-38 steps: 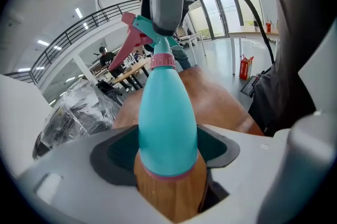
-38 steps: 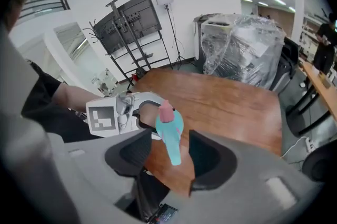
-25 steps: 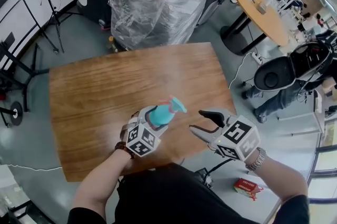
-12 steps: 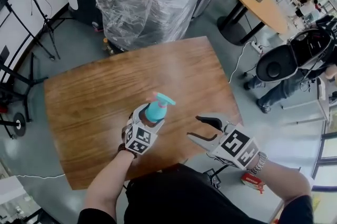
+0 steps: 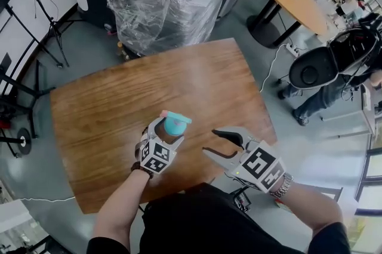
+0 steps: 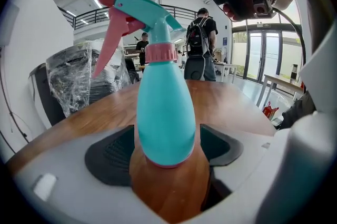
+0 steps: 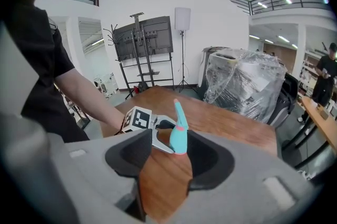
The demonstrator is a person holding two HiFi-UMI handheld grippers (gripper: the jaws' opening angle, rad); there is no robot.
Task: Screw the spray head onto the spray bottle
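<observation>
The wooden table [image 5: 107, 109] is the biggest thing under me, and the spray bottle [image 6: 166, 117] stands upright on it near my edge, its base flat on the wood. My left gripper [image 5: 167, 132] sits around the lower body of that bottle. Its jaws have just been opening, and the bottle is between them with a thin strip of wood showing on either side, so I read it as let go rather than clamped. My right gripper [image 5: 210, 141] hangs just beside it to the right, jaws spread and nothing between them.

The spray head [image 6: 139, 12] already sits on the neck, and its pink collar [image 6: 160, 52] looks level, so I judge the screwing is as good as done and the step in hand is the release. To do it well I should finish spreading the left jaws evenly, so neither pad drags the narrow base. Then I should draw straight back along my own line, not sideways. The tall head makes the bottle top-heavy, and a nudge could tip it. The right gripper should stay clear of the trigger.

By count: one table under me, one bottle, one spray head, one collar, and two grippers with two jaws each.
</observation>
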